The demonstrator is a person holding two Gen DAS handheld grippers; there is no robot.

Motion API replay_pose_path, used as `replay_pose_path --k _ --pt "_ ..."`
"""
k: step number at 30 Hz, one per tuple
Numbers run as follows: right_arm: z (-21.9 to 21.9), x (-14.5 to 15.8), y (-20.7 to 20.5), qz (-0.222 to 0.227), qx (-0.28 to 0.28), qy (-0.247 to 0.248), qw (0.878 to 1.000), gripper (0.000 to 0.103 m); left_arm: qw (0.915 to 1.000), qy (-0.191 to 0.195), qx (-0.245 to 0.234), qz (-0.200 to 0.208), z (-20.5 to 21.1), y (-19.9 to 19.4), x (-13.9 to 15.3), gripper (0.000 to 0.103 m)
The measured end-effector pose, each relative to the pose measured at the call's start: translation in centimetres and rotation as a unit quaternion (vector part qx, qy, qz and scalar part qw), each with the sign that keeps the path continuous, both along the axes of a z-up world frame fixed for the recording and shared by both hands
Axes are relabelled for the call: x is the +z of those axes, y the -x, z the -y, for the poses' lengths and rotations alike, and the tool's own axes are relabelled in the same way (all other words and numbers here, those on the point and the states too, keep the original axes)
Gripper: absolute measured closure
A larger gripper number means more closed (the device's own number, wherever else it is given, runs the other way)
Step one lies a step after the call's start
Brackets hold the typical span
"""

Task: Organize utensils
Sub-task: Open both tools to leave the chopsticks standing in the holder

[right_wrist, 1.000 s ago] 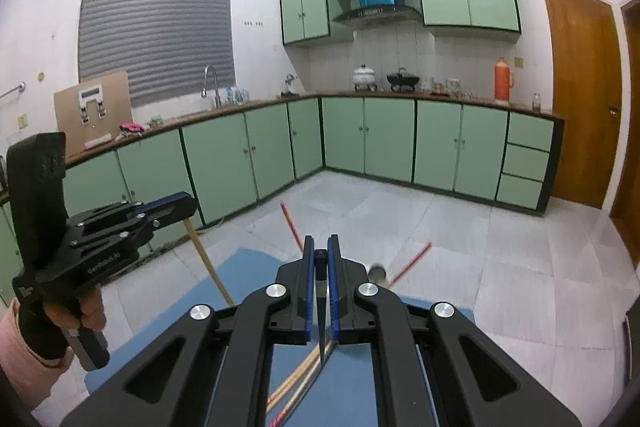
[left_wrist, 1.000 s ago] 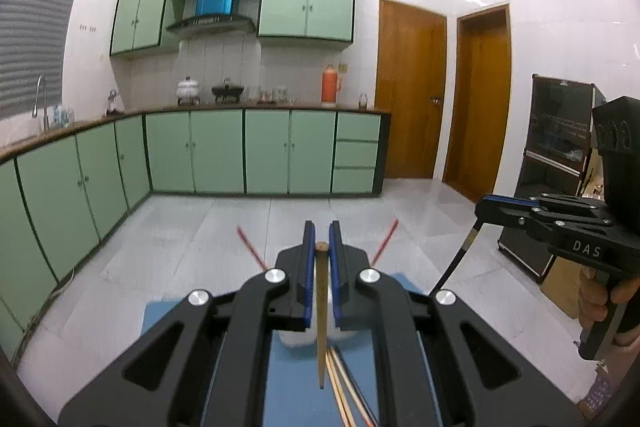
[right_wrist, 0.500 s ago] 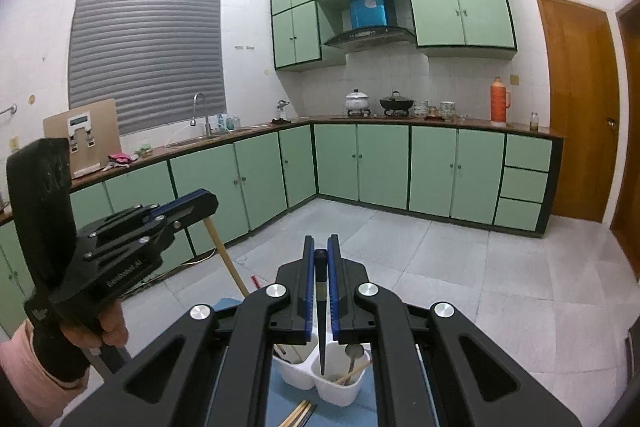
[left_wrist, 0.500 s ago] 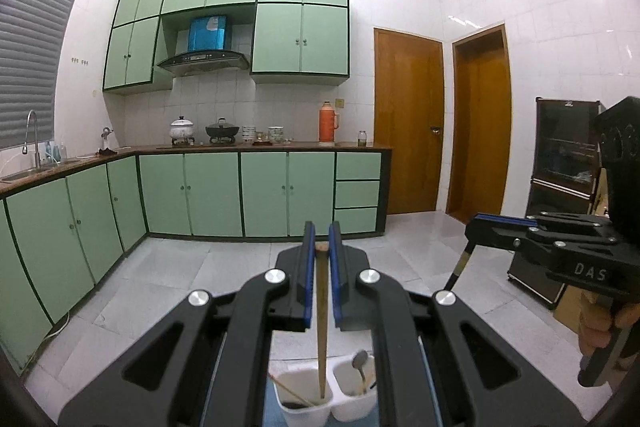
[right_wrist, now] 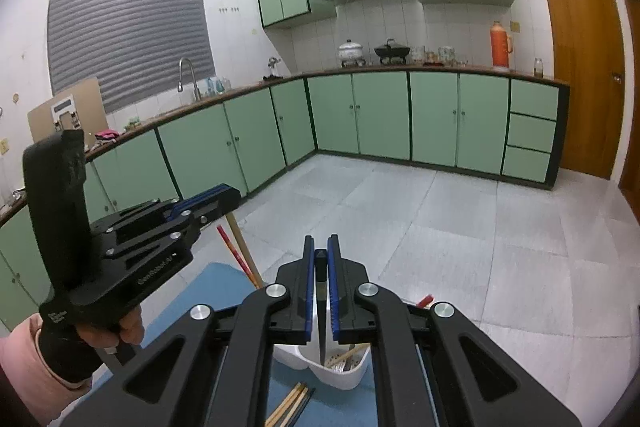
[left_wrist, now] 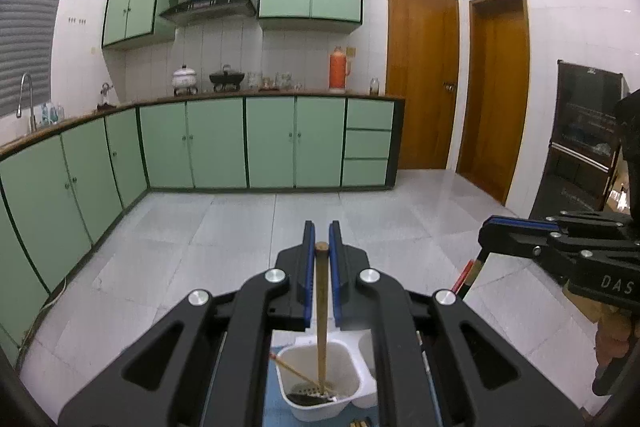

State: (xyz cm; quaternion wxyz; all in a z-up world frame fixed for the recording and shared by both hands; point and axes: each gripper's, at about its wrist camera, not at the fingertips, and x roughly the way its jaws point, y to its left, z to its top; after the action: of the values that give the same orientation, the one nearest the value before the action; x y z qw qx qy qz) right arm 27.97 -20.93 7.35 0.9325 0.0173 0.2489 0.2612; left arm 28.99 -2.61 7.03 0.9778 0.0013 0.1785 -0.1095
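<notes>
Since half a second ago, both grippers have tilted downward, bringing the white utensil holder (left_wrist: 320,379) fuller into the left wrist view and the wooden stick's tip down into its compartment. Left gripper (left_wrist: 321,255): blue-lined fingers pressed against a wooden chopstick (left_wrist: 321,307), held upright, its lower end reaching the perforated bottom of the holder's left compartment. Same compartment: one further thin stick (left_wrist: 294,371) leaning against the left wall. Right gripper (right_wrist: 318,259): fingers pinching a dark, slim utensil (right_wrist: 321,323) that points down into the utensil holder (right_wrist: 340,371); whether its tip touches the bottom cannot be told. Holder contents in the right wrist view: a light stick (right_wrist: 354,350) lying aslant over the perforated base. Holder stands on a blue mat (right_wrist: 216,291). Loose chopsticks (right_wrist: 292,403) lie on the mat just in front of the holder. Red chopsticks: one (right_wrist: 236,255) beside the left gripper's wooden stick, another (right_wrist: 425,301) showing to the right of the right gripper. Surroundings: green kitchen cabinets (left_wrist: 216,143), grey tiled floor (left_wrist: 240,223).
</notes>
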Motion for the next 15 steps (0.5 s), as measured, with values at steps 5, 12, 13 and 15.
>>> replay_pose_path --k 5,12,13,15 --pt "-0.3 -1.3 0.0 -0.017 -0.001 0.009 1.000 0.096 0.9998 0.003 0.002 -0.021 -0.8 -0.3 -1.4 0.094" --pt "0.8 -1.0 2.3 0.005 -0.026 0.007 1.000 0.062 0.9997 0.013 0.003 -0.018 -1.9 1.6 -1.4 0.060" --pt "1.0 -0.8 2.9 0.011 -0.031 0.007 0.999 0.057 0.9998 0.014 0.005 -0.012 -2.2 2.3 -1.2 0.056" --pt "1.5 -0.6 4.2 0.024 -0.040 0.007 0.999 0.047 0.9998 0.016 0.009 -0.005 -2.4 3.5 -1.1 0.043"
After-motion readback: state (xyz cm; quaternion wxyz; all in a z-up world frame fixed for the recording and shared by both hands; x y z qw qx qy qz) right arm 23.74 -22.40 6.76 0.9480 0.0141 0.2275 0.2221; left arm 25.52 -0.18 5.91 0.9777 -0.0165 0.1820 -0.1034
